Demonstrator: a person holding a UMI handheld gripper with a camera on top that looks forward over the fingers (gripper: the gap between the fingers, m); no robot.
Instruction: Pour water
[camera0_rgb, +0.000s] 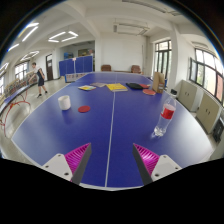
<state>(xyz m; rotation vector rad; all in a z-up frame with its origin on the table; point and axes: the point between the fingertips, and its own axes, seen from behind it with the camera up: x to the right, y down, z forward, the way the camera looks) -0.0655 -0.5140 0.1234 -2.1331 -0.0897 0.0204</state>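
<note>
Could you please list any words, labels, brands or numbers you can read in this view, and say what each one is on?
No text can be read.
The bottle has a red band that may be a label, too small to read.
The white cup shows no print.
The flat items at the far end of the table are too small to tell any writing.
The gripper is open, with no marking on its pads.

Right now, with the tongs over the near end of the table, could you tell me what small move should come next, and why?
Probably ease forward and to the right toward the bottle. The tongs are open and hold nothing, the bottle stands upright beyond the right finger, and the white cup stands farther off on the blue table, so pouring likely needs the bottle picked up first.
</note>
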